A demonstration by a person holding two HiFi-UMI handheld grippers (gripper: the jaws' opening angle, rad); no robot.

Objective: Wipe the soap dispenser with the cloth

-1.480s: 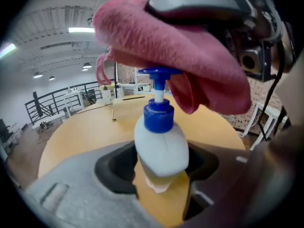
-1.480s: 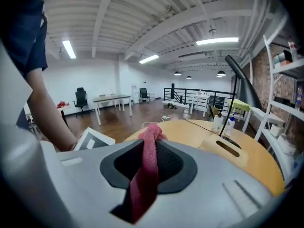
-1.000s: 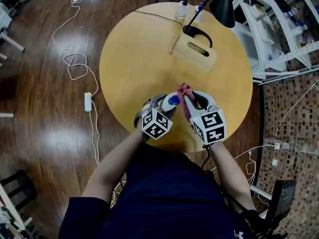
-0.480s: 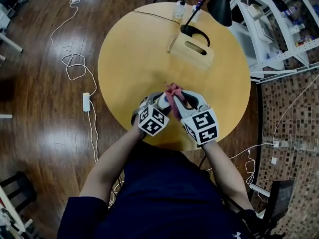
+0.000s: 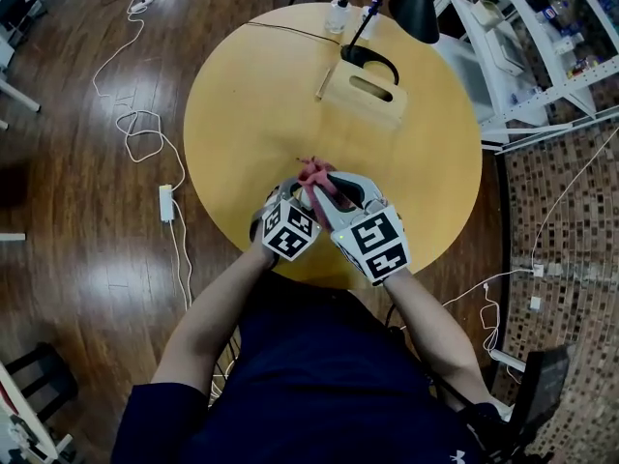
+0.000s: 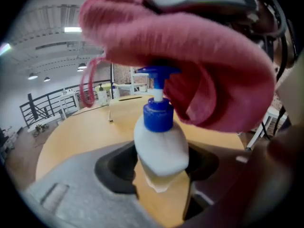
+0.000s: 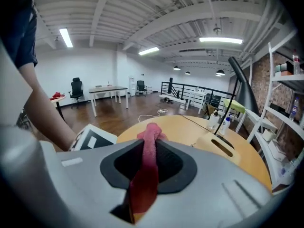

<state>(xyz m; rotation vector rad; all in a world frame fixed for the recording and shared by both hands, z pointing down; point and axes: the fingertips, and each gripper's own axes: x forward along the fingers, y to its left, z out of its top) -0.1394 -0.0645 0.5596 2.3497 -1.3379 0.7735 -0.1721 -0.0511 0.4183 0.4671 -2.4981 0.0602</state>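
Left tool [image 6: 160,172] clamps white soap dispenser [image 6: 160,146] (blue pump); right tool [image 7: 149,160] pinches pink cloth [image 6: 213,80], draped over the pump, over tabletop [image 5: 251,114].

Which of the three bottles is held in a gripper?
The white soap dispenser with the blue pump, clamped in the left gripper. The clear bottle and the blue-capped bottle stand at the far edge of the table, near the lamp.

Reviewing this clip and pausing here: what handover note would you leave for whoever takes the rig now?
Left gripper: jaws shut on the dispenser.
Right gripper: jaws shut on the pink cloth.
Cloth lies over the blue pump head, above the table.
Done: both things in hand, cloth at the top.
Left: wipe the pump and body.
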